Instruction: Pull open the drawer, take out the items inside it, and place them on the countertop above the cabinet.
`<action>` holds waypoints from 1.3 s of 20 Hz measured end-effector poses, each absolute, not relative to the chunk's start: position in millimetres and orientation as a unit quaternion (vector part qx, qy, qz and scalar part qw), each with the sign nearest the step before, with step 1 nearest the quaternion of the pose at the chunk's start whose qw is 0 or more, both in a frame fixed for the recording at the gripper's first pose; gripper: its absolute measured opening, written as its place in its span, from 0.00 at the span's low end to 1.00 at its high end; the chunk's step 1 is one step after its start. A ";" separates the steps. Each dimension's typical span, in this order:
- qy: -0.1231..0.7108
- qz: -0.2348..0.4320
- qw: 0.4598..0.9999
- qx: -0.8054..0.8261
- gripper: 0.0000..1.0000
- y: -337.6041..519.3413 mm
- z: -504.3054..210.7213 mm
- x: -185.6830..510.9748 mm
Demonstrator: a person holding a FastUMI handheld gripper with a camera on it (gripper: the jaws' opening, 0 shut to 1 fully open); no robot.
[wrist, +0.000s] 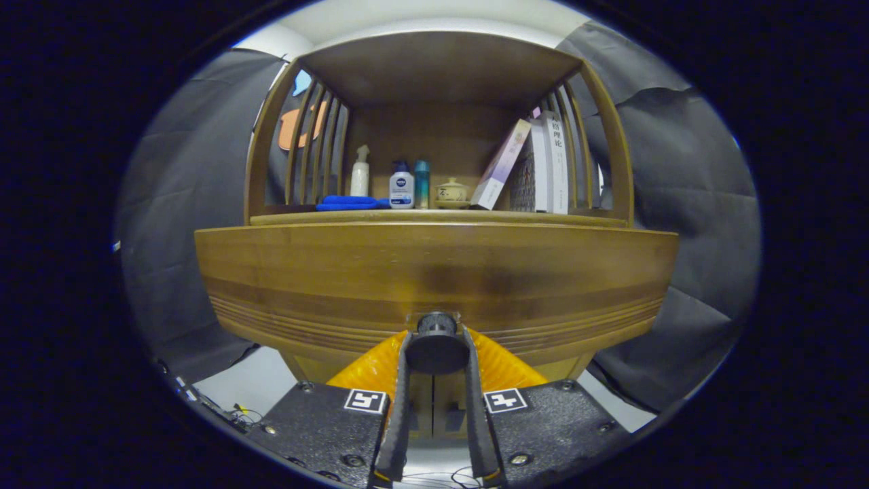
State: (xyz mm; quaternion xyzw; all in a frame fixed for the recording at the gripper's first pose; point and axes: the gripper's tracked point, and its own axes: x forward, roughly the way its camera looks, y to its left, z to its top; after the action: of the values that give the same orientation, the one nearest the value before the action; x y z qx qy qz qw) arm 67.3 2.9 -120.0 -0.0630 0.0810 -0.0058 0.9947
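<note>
— Dark cloth wall (686,183) hangs behind and to both sides of the wooden cabinet (285,319) we face, with pale floor (251,380) below it on the left. What do we have on top?

— On the countertop (434,217), under the slatted shelf frame, we see a folded blue cloth (349,202) at the left, a white pump bottle (360,173) behind it, then a white bottle with a blue cap (401,185), a slim teal bottle (421,183) just beside it, and a small lidded ceramic pot (451,193). Right of the pot, one book (501,164) leans against a few upright books (551,163).

— And the drawer?

— We see the drawer front (434,272) spanning the cabinet just beneath the countertop, with grooved lines along its lower edge. We cannot see inside it, so its items are hidden from us. We cannot tell whether it is pulled out at all.

— Where is our gripper (435,346)?

— Its fingers (399,401) are drawn in narrow around the round dark knob (435,339) at the drawer's lower middle, one on each side, both pressing against it.
</note>
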 end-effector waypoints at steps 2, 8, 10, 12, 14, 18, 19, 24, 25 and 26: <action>0.084 -0.005 0.995 -0.062 0.39 2.0 -122.6 55.3; 0.088 0.002 0.994 -0.063 0.39 4.9 -129.7 28.7; 0.087 0.003 0.994 -0.063 0.39 4.9 -130.0 21.0; 0.089 0.002 0.994 -0.062 0.39 4.7 -131.5 13.4; 0.093 0.004 0.994 -0.054 0.39 5.5 -133.4 3.1; 0.100 0.009 0.994 -0.050 0.39 5.7 -137.2 -15.9; 0.102 0.010 0.994 -0.040 0.39 5.2 -138.3 -20.9; 0.109 0.012 0.994 -0.030 0.39 5.0 -139.2 -27.1; 0.108 0.014 0.994 -0.025 0.39 5.4 -138.4 -26.7; 0.109 0.016 0.994 -0.025 0.39 5.8 -138.3 -26.0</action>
State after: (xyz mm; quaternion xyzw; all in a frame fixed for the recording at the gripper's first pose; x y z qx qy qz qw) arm -26.0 5.8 -138.3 -0.0252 0.1091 0.0156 0.9936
